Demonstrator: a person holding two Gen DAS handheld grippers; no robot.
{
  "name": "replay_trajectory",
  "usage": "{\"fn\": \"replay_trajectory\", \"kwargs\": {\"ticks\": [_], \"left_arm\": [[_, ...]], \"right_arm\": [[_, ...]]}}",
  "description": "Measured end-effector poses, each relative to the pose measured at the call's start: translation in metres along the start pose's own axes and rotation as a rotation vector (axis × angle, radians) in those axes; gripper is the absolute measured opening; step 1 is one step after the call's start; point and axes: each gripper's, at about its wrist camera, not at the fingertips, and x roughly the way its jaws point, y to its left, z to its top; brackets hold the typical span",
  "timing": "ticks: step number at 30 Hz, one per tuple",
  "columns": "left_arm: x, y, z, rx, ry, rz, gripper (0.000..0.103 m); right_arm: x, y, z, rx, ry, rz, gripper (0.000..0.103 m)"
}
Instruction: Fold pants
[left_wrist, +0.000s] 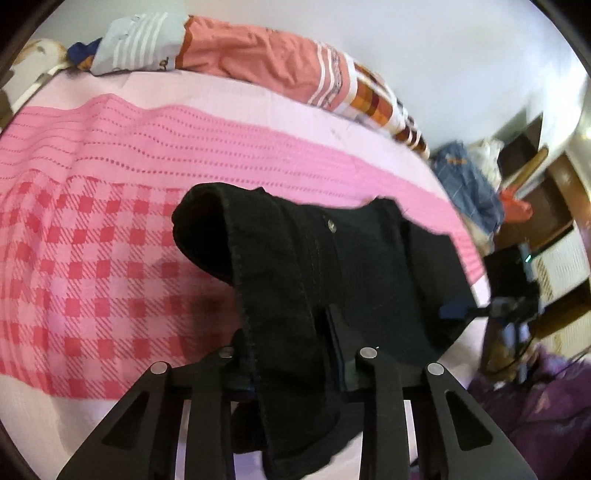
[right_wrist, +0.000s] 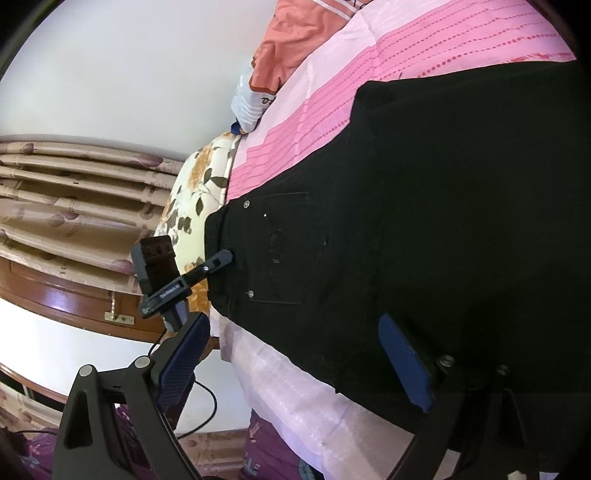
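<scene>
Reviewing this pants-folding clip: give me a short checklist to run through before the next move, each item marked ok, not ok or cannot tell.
1. Left claw clamped on the black pants: ok, a band of cloth sits between its fingers.
2. Right claw gripping cloth: not ok, its fingers stand wide apart over the pants' edge.
3. Pants lying on the pink bedspread: ok, though one corner overhangs the bed edge.
4. Back pocket side facing up: ok.
5. Legs aligned for folding: cannot tell, they run out of view.

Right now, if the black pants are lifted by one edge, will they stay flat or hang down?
Probably hang: the black pants already drape over the left tongs. The seams look thick, so perhaps rather heavy, unlikely to slide.
</scene>
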Motion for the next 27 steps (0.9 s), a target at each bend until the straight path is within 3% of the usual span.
{"fn": "replay_trajectory", "kwargs": {"ticks": [8,14,18,21,25,27], "left_arm": [[-0.013,-0.062,0.001,-0.003,-0.014,-0.064,0.029],[0.010,-0.125,0.002,0.011,0.029,-0.128,0.029],[0.047,-0.164,0.001,0.023,0.090,-0.198,0.029],[0.070,-0.181,0.001,-0.009,0.107,-0.323,0.029],[0.066,-0.202,0.006,0.051,0.016,-0.304,0.030],[0.054,-0.209,0.009,0.096,-0.047,-0.229,0.032]], "right_arm": [[0.023,0.028,0.004,-0.098,0.050,0.099,0.092],[0.035,0.060,-0.004,-0.228,0.089,0.179,0.092],[0.021,0.052,-0.002,-0.199,0.057,0.229,0.096],[0.011,0.037,-0.004,-0.179,0.051,0.195,0.100],[0.006,0.011,-0.002,-0.085,0.052,0.186,0.099],[0.007,0.006,-0.002,-0.083,0.055,0.173,0.099]]}}
